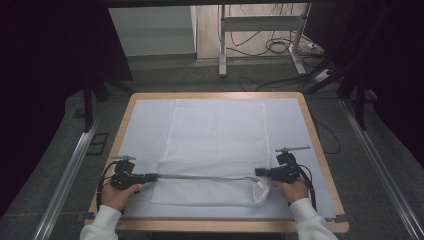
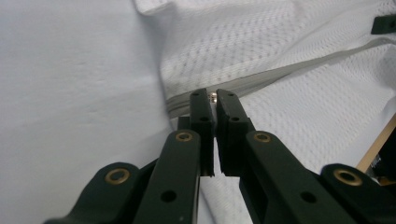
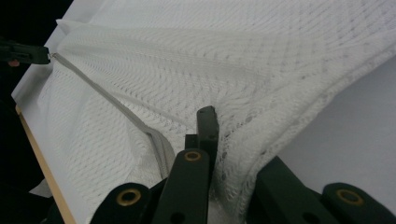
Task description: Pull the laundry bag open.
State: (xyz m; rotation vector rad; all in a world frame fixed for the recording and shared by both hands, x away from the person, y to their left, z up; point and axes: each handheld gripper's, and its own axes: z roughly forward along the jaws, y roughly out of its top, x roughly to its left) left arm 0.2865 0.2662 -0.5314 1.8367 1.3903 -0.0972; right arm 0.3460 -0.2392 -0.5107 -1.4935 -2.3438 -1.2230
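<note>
A white mesh bag [image 1: 216, 150] lies flat on a pale sheet [image 1: 145, 125] that covers the wooden-edged surface [image 1: 320, 150]. The bag sits in the middle of the surface, and its near end reaches toward 6 o'clock in the high view. A grey zipper [image 1: 200, 177] runs across that near end, stretched in a straight line from 9 o'clock to 3 o'clock between the 2 hands.

The left hand-held gripper [image 1: 151, 176] is at the 9 o'clock end of the zipper. In the left gripper view its jaws are pressed together on a small metal zipper pull [image 2: 213, 96] at the end of the grey zipper band [image 2: 280, 70], with mesh spreading away toward 1 o'clock.

The right hand-held gripper [image 1: 258, 172] is at the 3 o'clock end. In the right gripper view its jaws pinch a bunched fold of the mesh [image 3: 238, 154] just beside the zipper's end, and the zipper [image 3: 112, 105] runs off toward 10 o'clock to the far tip of the left hand-held gripper [image 3: 28, 54]. The bag's corner near this gripper is lifted and crumpled [image 1: 261, 190].

White sleeves [image 1: 102, 225] enter from 6 o'clock in the high view.
</note>
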